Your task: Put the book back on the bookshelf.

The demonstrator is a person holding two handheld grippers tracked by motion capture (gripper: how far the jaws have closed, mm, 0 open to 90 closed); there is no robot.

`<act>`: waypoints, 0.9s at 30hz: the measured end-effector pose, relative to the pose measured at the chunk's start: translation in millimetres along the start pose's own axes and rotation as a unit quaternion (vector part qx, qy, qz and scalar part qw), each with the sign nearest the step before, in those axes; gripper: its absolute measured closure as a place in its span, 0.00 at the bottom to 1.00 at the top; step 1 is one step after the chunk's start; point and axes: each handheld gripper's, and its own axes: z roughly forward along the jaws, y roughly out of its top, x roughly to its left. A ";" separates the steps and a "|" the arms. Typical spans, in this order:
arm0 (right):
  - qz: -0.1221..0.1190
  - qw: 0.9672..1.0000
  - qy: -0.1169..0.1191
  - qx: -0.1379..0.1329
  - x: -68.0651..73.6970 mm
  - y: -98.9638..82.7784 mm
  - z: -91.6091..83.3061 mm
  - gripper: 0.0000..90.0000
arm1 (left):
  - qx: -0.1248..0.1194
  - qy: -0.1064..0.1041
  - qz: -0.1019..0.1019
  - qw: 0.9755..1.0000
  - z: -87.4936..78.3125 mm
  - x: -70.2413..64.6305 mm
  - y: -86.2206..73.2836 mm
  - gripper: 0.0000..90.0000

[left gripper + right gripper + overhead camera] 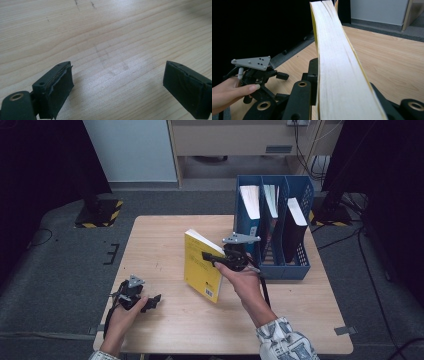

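Book: yellow book (202,266) held off the bench (160,245), tilted, cover toward the left, near the rack; cover print too small to read
Right gripper: right gripper (209,256) with its fingers clamped on the book; in the right gripper view the page edge (337,75) rises between the black fingers, whose tips are hidden behind the pages
Right hand: right hand (242,280) wraps the gripper body, patterned sleeve (285,340) cut off at the bottom edge
Left gripper: left gripper (150,302) low over the bench at front left, well apart from the book; its fingers (56,90) stand wide apart with bare wood between them, the right finger cut off by the frame edge
Left hand: left hand (122,317) holds the gripper; forearm cut off at the bottom
Bench marks: faint pencil-like scuffs (110,65) on the wood, hard to make out
Rack: blue file rack (272,227) at the bench's far right, three slots, each with a book or folder standing in it; lower parts hidden by the walls
Surroundings: dark on both sides, little to tell
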 end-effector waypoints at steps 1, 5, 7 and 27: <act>-0.001 1.000 -0.001 0.000 -0.8 -0.4 -2.8 0.83 | 0.003 0.000 0.001 1.000 0.6 -0.7 -0.1 0.09; 0.001 1.000 -0.006 -0.002 -2.7 -3.1 -12.9 0.83 | 0.004 0.002 0.005 1.000 1.3 -0.9 -0.6 0.09; 0.005 1.000 -0.006 -0.003 -4.2 -5.4 -19.1 0.83 | 0.005 0.003 0.005 1.000 1.5 -0.4 -0.8 0.09; 0.021 0.999 -0.028 -0.014 -21.1 -22.8 -76.7 0.83 | -0.004 0.004 0.019 1.000 5.7 -5.8 -4.6 0.02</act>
